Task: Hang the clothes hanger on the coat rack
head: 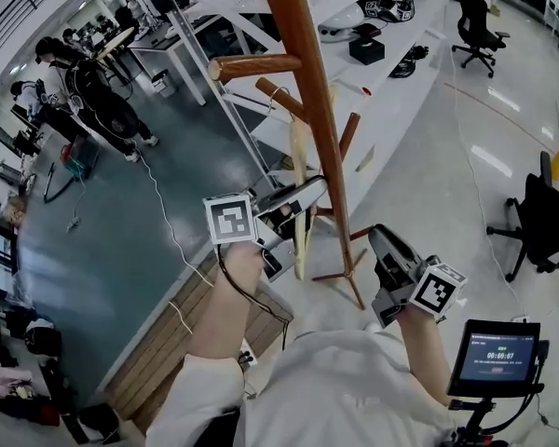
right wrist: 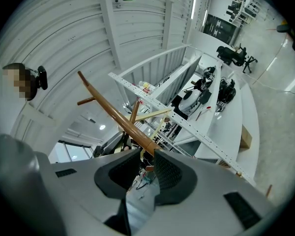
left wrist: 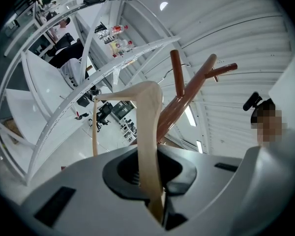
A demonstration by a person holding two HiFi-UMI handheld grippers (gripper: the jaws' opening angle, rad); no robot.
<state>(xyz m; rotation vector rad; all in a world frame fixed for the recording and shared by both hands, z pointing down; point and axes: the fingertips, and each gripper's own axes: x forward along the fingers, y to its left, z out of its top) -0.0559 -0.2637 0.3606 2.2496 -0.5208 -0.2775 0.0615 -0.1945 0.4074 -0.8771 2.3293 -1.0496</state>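
The left gripper (head: 309, 192) pinches one arm of the pale wooden hanger (head: 299, 147). The hanger stands upright just beside the coat rack (head: 309, 73), its top at a brown peg (head: 287, 102) (whether it rests there I cannot tell). The right gripper (head: 382, 242) is right of the pole, jaws spread and empty.

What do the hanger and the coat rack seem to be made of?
The hanger looks like pale, unstained wood: matte, flat-sided, light beige. The rack also seems wooden, reddish-brown with round pegs; its soft sheen suggests varnish, though painted material cannot be excluded.
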